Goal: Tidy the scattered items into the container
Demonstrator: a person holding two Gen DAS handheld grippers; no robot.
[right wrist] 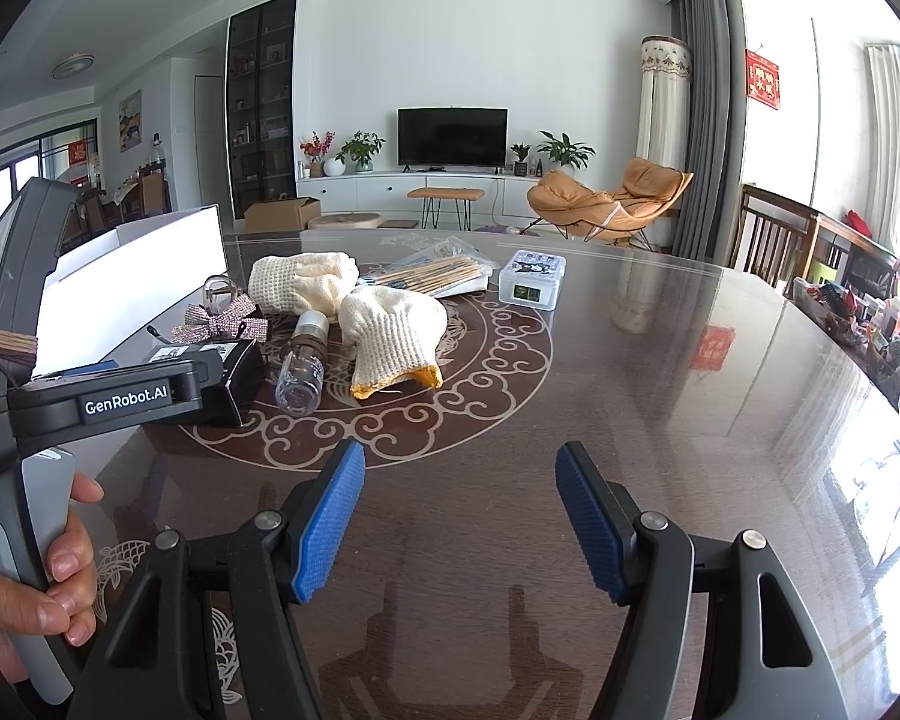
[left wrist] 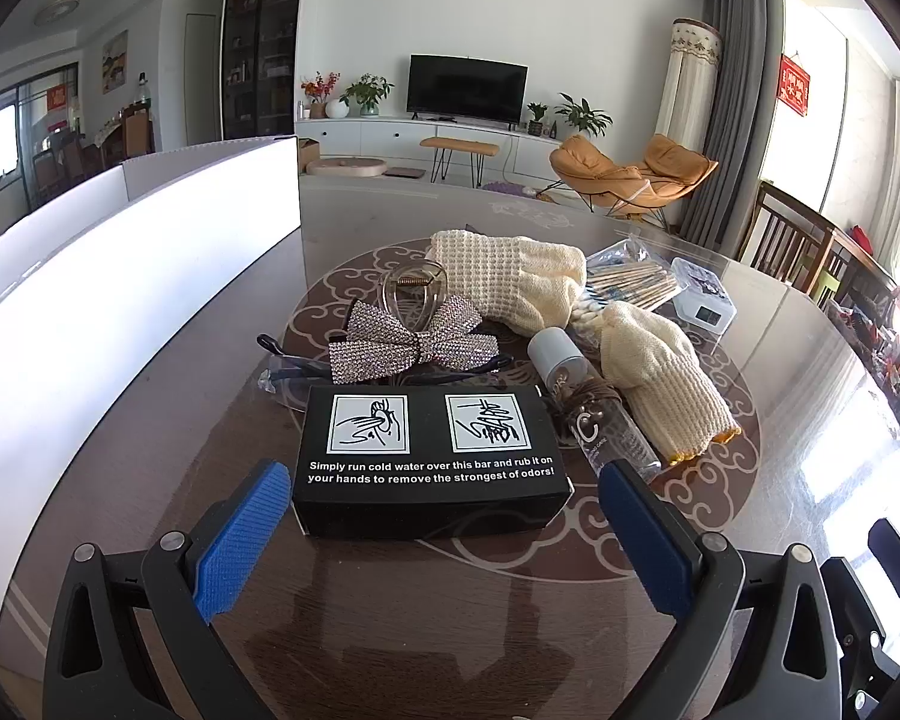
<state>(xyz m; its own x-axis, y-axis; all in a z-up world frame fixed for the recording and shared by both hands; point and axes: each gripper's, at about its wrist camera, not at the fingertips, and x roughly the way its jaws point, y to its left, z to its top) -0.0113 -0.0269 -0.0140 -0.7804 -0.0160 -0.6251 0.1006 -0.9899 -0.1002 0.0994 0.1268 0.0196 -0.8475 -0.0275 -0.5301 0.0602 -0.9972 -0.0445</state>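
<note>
Blue pads of the left gripper (left wrist: 444,516) stand wide apart and hold nothing, flanking the near end of the black box (left wrist: 429,459) that lies on the surface (left wrist: 150,450) at about 12 o'clock from the wrist. The right gripper (right wrist: 459,516) is equally wide and empty, hovering over bare wood with the scattered pile up at its 11 o'clock; a hand (right wrist: 36,570) at 8 o'clock in that view grips the other tool's handle. Just past the box, going outward, lie a pair of glasses (left wrist: 288,369) under a rhinestone bow (left wrist: 411,342), then a clear hair claw (left wrist: 414,294), with a small spray bottle (left wrist: 594,405) at 1 o'clock, touching the box's right end. Two cream knitted gloves (left wrist: 660,384) sprawl beyond, then a bag of wooden sticks (left wrist: 630,282) and a small clear case (left wrist: 705,300). The white container (left wrist: 120,264) stands at 10 o'clock; its inside is hidden by the near wall, so I cannot tell what it holds. As a judgement, the risk lies in closing on the box: its right pad sits close to the bottle and could roll it away across the glossy top, and lifting may drag the glasses or bow.
</note>
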